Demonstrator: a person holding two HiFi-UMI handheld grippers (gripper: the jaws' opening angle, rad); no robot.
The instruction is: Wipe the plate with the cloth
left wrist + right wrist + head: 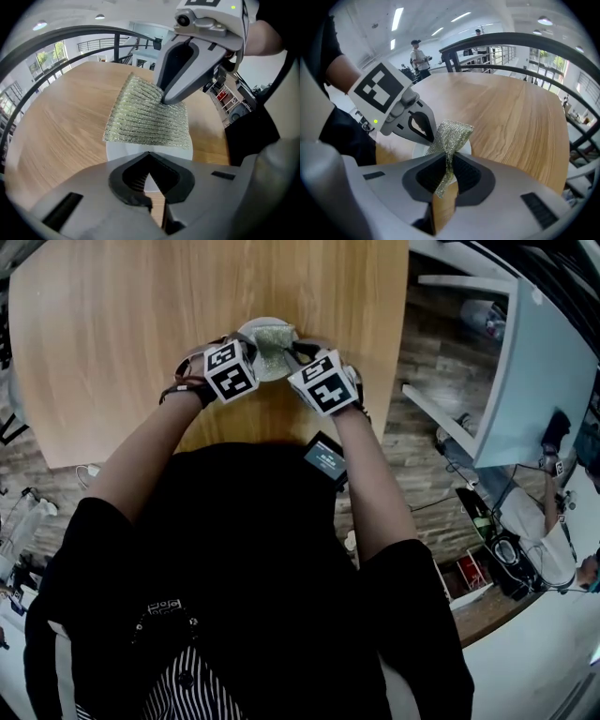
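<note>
A small white plate (266, 324) rests on the wooden table (131, 334), with a green-gold knitted cloth (272, 341) draped over it. My left gripper (251, 352) is at the plate's near left rim. In the left gripper view its jaws (149, 157) are shut on the rim of the plate (121, 151), with the cloth (147, 117) spread just beyond. My right gripper (294, 354) comes in from the right. It is shut on the cloth (452, 133), which runs down between its jaws (447, 165). The plate (467, 148) shows behind them.
The table's near edge runs just under both grippers, against the person's black shirt. A dark device (325, 457) hangs on the chest. A pale blue panel (534, 381) and floor clutter lie to the right. A curved dark railing (525, 42) and people stand far behind.
</note>
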